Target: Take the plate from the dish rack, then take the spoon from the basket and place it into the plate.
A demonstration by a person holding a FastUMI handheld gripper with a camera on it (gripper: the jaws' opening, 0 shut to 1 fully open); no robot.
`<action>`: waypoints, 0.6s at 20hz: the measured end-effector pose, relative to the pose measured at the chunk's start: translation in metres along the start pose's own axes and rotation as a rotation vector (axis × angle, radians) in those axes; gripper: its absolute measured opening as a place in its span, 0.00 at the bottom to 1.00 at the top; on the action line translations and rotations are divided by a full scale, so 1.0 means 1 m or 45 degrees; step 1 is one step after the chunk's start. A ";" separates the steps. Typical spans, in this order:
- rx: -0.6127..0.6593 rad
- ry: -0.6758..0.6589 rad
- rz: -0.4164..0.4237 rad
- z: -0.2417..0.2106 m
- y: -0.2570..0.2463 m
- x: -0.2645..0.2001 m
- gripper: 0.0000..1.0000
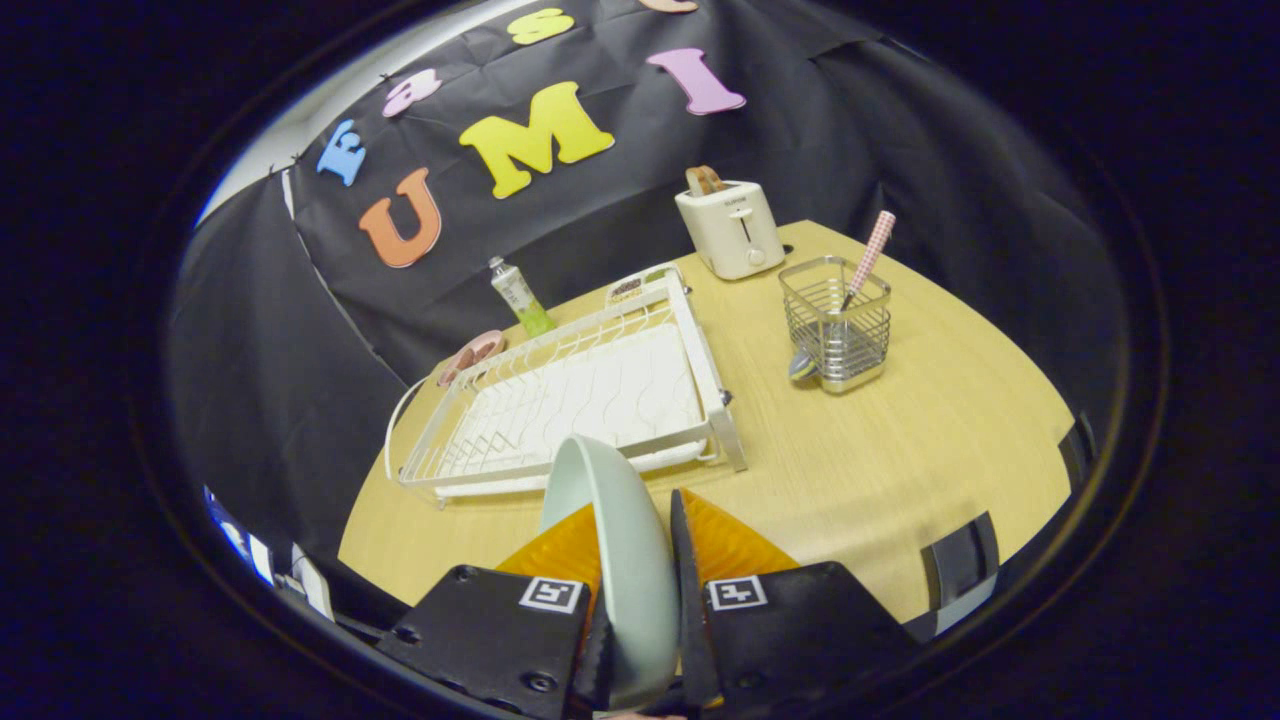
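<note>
While the dish rack lies just ahead, the hand-held gripper clamps the plate edgewise.

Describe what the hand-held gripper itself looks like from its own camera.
The hand-held gripper has two black blocky finger mounts, each carrying a small square black-and-white marker tag and dark screws. Its two fingers taper forward like wedges. No cables show.

A pale, wood-grain surface with a rounded edge sits inside a booth. Wrinkled black cloth wall hangs behind and around it. A strip of white wall shows past the cloth.
</note>
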State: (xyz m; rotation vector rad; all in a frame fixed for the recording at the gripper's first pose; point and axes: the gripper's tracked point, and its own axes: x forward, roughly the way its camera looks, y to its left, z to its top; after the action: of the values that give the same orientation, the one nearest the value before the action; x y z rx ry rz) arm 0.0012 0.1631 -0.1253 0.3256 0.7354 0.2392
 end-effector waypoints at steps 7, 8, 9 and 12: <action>0.192 0.030 0.067 -0.010 -0.002 0.016 0.35; 0.196 0.027 0.056 -0.009 -0.006 0.020 0.35; 0.195 0.020 0.051 -0.007 -0.008 0.021 0.34; 0.191 0.030 0.051 -0.006 -0.010 0.025 0.38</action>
State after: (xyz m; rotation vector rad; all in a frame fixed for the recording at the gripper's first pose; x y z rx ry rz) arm 0.0159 0.1627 -0.1482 0.4808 0.7721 0.2261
